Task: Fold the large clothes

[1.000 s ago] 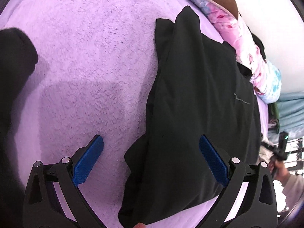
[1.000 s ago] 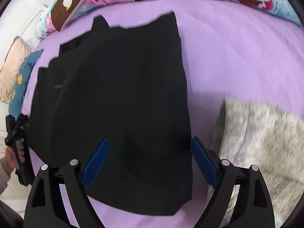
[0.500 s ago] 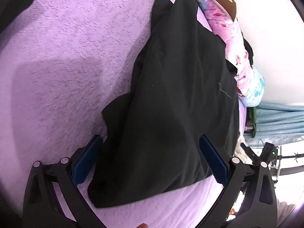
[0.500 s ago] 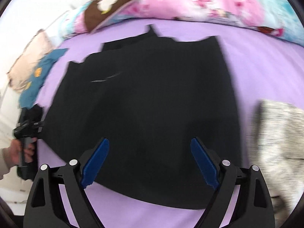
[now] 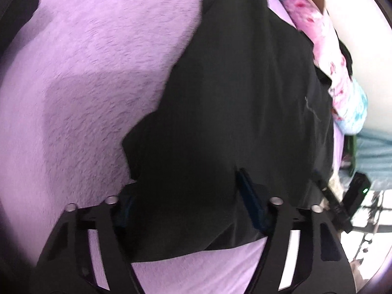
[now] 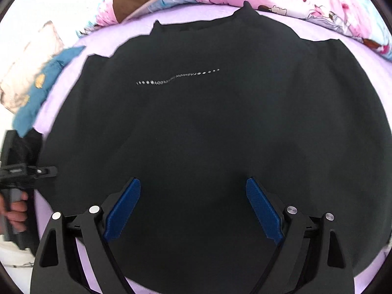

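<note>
A large black garment (image 6: 208, 127) with a line of small silver studs across its chest lies spread on a purple fleece bed cover (image 5: 85, 78). My right gripper (image 6: 193, 203) is open, low over the garment's near hem, blue pads (image 6: 263, 210) either side of the cloth. My left gripper (image 5: 183, 203) is open at the garment's (image 5: 232, 98) near side edge, where the sleeve sticks out. The cloth lies between its jaws and covers the left blue pad; the right pad (image 5: 250, 203) shows. The left gripper also shows at the left edge of the right wrist view (image 6: 24, 171).
A pink floral quilt (image 6: 306, 2) and a brown pillow (image 6: 132, 2) lie along the far side of the bed. A blue cloth (image 6: 41, 88) lies at the far left. Another dark item (image 5: 14, 12) lies at the upper left in the left wrist view.
Both grippers moved forward and down onto the garment. The left one now straddles its side edge; the right one came over the hem, and the grey knit item left its view.
</note>
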`<action>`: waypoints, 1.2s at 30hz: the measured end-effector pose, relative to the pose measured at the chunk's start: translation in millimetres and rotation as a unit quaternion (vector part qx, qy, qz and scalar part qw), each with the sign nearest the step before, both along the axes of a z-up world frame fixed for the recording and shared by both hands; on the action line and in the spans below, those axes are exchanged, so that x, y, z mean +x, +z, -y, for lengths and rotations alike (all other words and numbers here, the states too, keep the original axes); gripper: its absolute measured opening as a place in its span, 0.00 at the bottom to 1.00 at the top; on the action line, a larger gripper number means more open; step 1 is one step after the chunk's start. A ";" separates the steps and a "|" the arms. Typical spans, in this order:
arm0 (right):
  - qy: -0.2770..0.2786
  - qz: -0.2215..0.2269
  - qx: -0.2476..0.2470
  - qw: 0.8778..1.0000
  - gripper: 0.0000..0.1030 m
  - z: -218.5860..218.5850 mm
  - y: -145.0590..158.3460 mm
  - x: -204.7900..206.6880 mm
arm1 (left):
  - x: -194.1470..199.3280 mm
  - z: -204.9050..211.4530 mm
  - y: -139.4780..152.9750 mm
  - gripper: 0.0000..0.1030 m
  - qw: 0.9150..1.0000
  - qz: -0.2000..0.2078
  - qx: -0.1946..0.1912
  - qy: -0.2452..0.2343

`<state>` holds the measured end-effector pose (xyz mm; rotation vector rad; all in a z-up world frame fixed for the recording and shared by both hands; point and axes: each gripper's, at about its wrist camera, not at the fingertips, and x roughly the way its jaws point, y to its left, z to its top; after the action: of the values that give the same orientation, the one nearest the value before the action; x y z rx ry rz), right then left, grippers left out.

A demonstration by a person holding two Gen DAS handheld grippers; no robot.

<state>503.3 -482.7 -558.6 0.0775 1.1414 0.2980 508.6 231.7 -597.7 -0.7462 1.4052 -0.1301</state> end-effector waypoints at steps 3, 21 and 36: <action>-0.009 -0.009 -0.026 1.000 0.86 -7.6 -8.3 2.7 | -0.7 -1.3 -1.1 0.47 1.000 -0.006 -0.010 0.007; -0.008 -0.019 -0.067 0.998 0.95 -16.9 -36.5 9.1 | 12.2 44.9 101.1 0.15 0.998 0.063 -0.001 -0.027; -0.087 0.044 -0.053 0.994 0.94 105.2 10.9 -37.3 | 14.7 105.6 178.1 0.15 0.992 0.108 0.021 -0.055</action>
<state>466.0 -587.9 -547.7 0.0697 1.0537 0.0846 523.3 126.2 -419.6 -0.6000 1.2378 -0.2594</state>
